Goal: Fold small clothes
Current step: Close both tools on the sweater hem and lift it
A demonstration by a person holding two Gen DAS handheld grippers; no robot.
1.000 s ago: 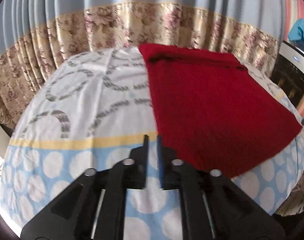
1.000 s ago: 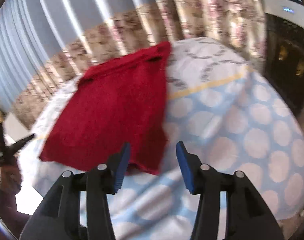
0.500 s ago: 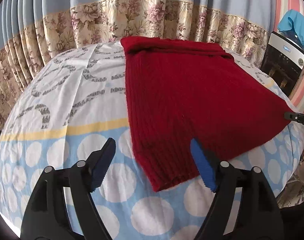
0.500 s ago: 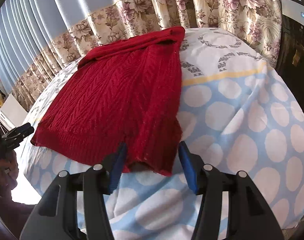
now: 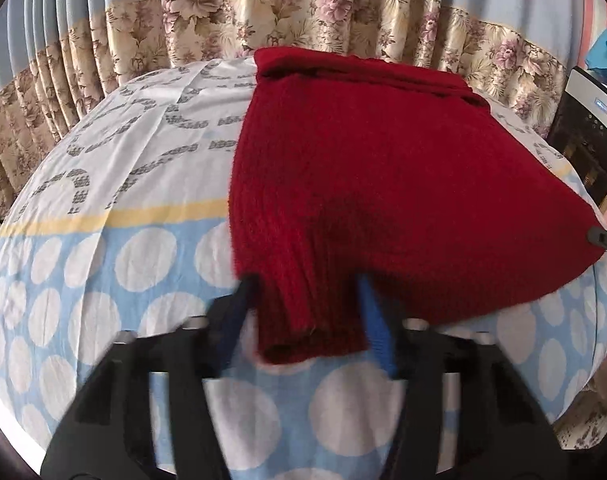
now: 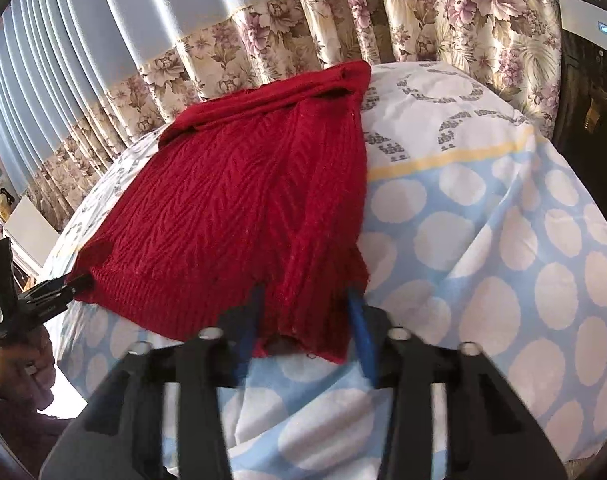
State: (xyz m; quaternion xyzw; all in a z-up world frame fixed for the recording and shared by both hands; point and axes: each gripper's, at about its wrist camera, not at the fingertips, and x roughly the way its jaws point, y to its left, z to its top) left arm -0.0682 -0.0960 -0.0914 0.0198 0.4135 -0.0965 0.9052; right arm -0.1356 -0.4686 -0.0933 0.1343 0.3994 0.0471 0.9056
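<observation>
A bedsheet (image 5: 103, 264) with white dots on blue is spread before a floral curtain (image 5: 263, 12), and a red knitted garment (image 5: 383, 184) is laid flat on it ahead of both grippers. The garment's near left corner is bracketed by the closing left gripper (image 5: 307, 312). Its near right corner is likewise enclosed by the closing right gripper (image 6: 303, 316); firm clamping cannot be confirmed for either.

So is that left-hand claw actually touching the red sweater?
Touching. In the left wrist view the sweater's ribbed cuff sits between the closing fingers of the left gripper, bunched against both, with no gap showing.
</observation>
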